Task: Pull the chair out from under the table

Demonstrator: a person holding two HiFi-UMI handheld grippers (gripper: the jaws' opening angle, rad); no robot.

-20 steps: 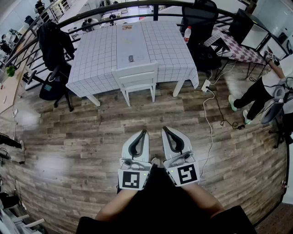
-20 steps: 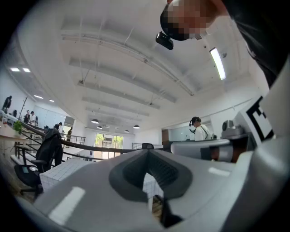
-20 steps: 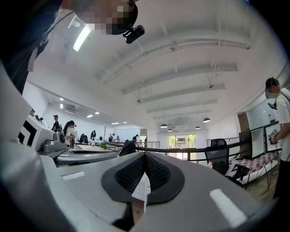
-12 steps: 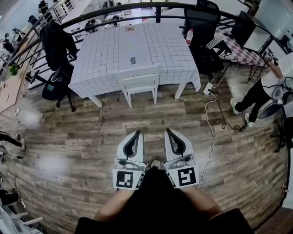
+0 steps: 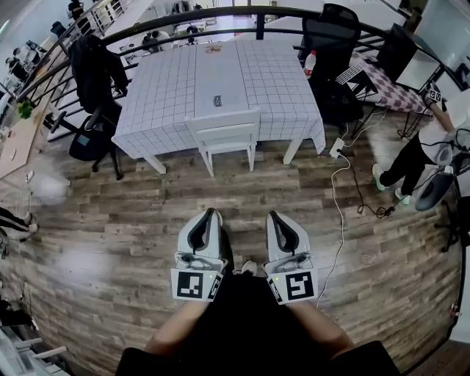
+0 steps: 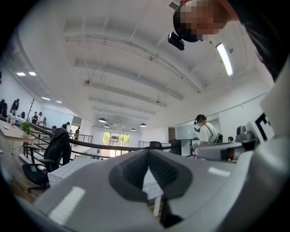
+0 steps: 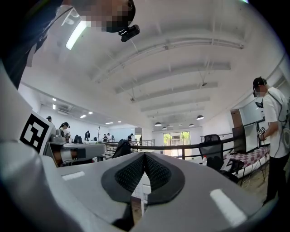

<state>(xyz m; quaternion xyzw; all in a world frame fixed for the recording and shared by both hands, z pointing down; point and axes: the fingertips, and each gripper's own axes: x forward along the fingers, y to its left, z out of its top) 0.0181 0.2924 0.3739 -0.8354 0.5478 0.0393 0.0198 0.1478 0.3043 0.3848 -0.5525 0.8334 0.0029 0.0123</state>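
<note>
A white chair [image 5: 222, 132] stands tucked against the near side of the table [image 5: 161, 110], which has a white checked cloth. Only the chair's back and legs show. Both grippers hover level over the wooden floor, well short of the chair. My left gripper [image 5: 212, 213] is shut with nothing in it, and my right gripper [image 5: 272, 215] beside it is also shut and empty. In the left gripper view the left gripper [image 6: 148, 153] points at the checked cloth [image 6: 68, 170]. In the right gripper view the jaws of the right gripper [image 7: 145, 155] are pressed together.
A black office chair [image 5: 92, 81] draped with a jacket stands left of the table, another black chair [image 5: 328, 37] at its far right. A power strip and white cable [image 5: 335, 158] lie on the floor to the right. A person [image 5: 422, 143] stands at the right edge. A railing [image 5: 176, 16] runs behind the table.
The table and chair have shifted slightly down and right in the head view. My left gripper has drifted a little left. Both grippers stay shut, and the chair has not moved from the table.
</note>
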